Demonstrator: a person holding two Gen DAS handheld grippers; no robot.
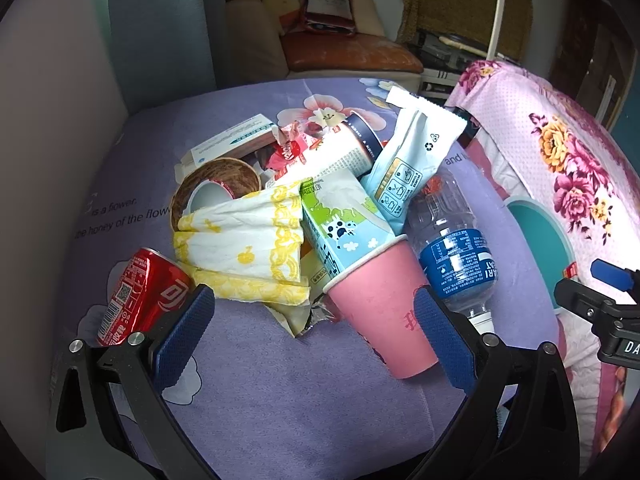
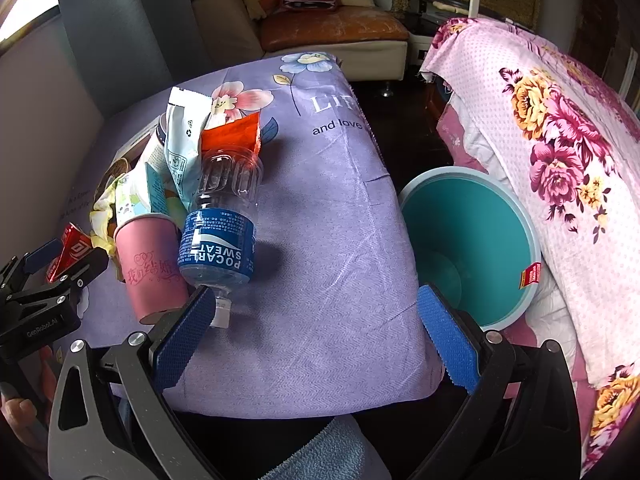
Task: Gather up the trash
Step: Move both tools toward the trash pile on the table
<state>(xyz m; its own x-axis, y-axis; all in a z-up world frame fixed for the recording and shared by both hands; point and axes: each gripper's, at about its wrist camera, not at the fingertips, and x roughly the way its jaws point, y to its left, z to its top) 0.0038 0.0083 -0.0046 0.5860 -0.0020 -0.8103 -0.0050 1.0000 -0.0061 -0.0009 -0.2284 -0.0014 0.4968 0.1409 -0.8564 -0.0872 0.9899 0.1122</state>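
Left gripper (image 1: 314, 336) spread wide, blue-padded fingers (image 1: 184, 332) tilted down over the purple flowered cloth (image 1: 288, 412), nothing clasped. Between those fingers and just ahead, a pink paper cup (image 1: 380, 304) on its side, its mouth turned away from the tongs, its base nearest them. Beside the left finger, a red crushed soda can (image 1: 140, 294), close to the pad but whether touching cannot be told. Beyond the cup, a heap: a white napkin with yellow print (image 1: 244, 240), a blue-and-green milk carton (image 1: 340, 220) poking into the cup's mouth, a pale blue foil pouch (image 1: 412, 160), a round brown woven-look paper bowl (image 1: 216, 184) further off to the left. To the right of the right finger, a clear plastic bottle with a blue label (image 1: 456, 252), cap end toward the tongs. Right gripper (image 2: 314, 330) likewise spread wide and tilted down, clasping nothing, bare purple cloth between its fingers. Just past its left finger, the same bottle's white cap (image 2: 222, 312), with the pink cup beside it further left. Past its right finger, off the cloth's edge, a teal plastic bin with a pale rim (image 2: 472, 248), tipped with its mouth toward the tongs, leaning against a pink flowered quilt (image 2: 568, 152).
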